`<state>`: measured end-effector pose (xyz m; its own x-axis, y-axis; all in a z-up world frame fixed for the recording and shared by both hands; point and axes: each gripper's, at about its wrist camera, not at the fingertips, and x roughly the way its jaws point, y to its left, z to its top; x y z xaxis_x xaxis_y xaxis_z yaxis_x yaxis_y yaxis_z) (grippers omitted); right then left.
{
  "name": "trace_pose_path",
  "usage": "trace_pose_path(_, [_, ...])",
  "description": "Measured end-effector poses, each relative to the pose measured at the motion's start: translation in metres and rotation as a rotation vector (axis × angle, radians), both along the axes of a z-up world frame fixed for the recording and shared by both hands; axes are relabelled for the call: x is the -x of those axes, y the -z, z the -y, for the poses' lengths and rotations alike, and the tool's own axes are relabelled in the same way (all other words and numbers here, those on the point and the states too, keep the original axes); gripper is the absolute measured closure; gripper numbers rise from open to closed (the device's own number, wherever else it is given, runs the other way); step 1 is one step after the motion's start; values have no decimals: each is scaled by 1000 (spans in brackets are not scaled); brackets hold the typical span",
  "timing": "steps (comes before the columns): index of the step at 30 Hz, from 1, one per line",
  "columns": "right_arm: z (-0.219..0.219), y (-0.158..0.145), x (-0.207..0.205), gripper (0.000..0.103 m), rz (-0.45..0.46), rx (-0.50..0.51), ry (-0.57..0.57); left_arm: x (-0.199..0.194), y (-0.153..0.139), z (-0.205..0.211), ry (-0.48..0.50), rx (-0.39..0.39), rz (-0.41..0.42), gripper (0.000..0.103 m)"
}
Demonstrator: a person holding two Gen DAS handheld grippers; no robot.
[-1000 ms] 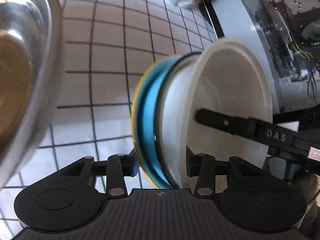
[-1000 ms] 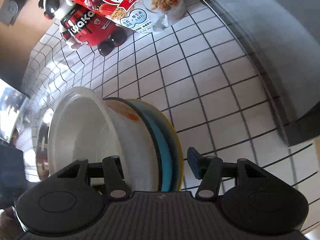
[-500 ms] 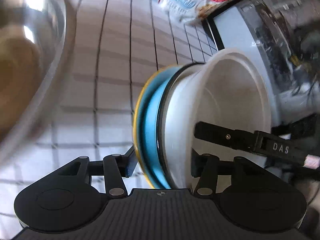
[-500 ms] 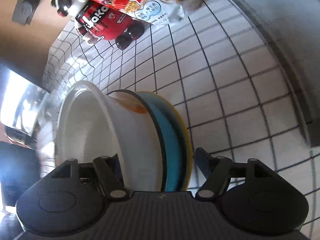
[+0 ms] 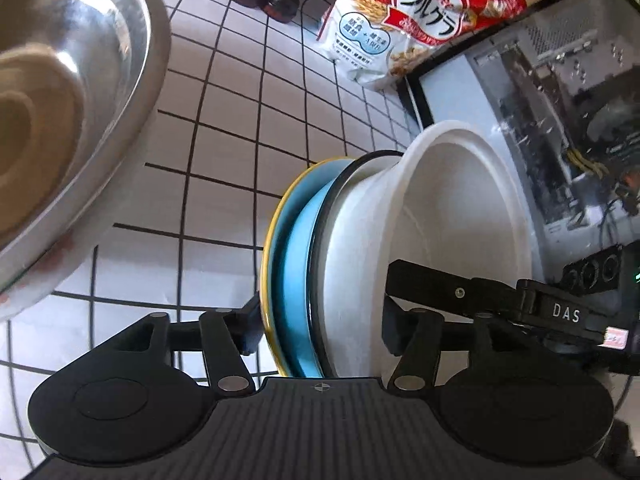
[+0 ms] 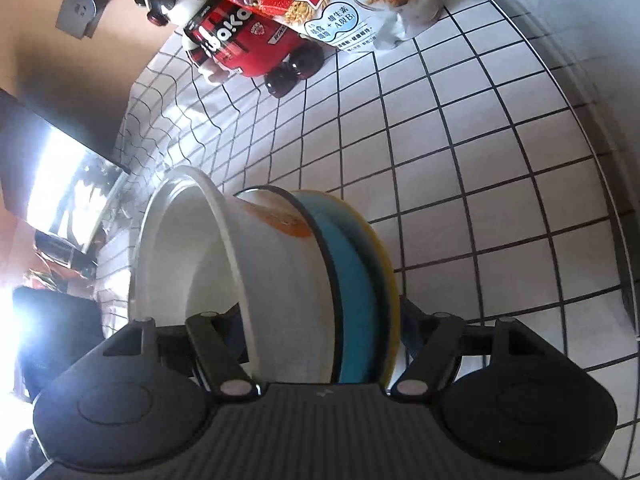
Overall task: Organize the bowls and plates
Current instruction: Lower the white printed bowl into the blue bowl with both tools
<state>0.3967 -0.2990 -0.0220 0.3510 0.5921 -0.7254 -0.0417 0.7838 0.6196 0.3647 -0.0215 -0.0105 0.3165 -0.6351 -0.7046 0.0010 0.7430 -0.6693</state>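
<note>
Both tools clamp one stack, white ceramic bowl [image 5: 460, 216] on blue plate [image 5: 296, 272] and yellow-rimmed plate [image 5: 269, 260]: left tool [image 5: 320, 328], right tool [image 6: 320, 340] opposite, above the tiled tabletop [image 6: 460, 160].

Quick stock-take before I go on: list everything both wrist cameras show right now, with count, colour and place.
white bowl: 1, white with an orange mark on its side, top of the stack held between both grippers
plates: 2, blue and yellow-rimmed, nested under the bowl
metal bowl: 1, silver, left of the stack
cereal bag: 1, red and white, far end of the tiled cloth
red pack: 1, red and black, beside the bag
tiled cloth: 1, white with black grid, under everything
computer case: 1, grey, right of the stack
left gripper: 1, black, clamping the stack
right gripper: 1, black, clamping the opposite side
</note>
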Motion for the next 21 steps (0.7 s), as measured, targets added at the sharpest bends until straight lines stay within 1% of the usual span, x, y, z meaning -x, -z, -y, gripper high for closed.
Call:
trace_pose_path(2, [2,1,2,30,-1,-24,9,1,1,-1,-7,23,0,37])
trace_pose_path(4, [1,1,1,29,3,-26,11,2,3,-4,-2,53,2,31])
trace_pose_path(6, [2,1,1,28,7,-30,8,3,6,-7,7,82,2,28])
trace_pose_path(9, [1,1,1,27,7,-33,6,3,7,-7,1,92,-5,27])
trace_pose_path(12, [1,1,0,27,5,-33,3,4,11,-9,-29,119,-49,27])
trace_pose_path(14, [1,1,-1,27,2,-32,-3,2,16,-13,-48,156,-120,27])
trace_pose_path(15, [0,1,-1,28,2,-26,-11,0,17,-12,-24,158,-137,27])
trace_pose_path(16, [-2,-1,-1,28,7,-6,-20,-4,17,-11,12,147,-150,30])
trace_pose_path(17, [-3,-3,-1,28,19,21,-25,-6,15,-9,38,121,-153,33])
trace_pose_path(19, [-8,-7,-2,28,49,68,-44,-7,6,-2,64,25,-112,43])
trace_pose_path(21, [-6,-6,-6,28,38,53,-58,-6,-4,4,67,-68,-56,47])
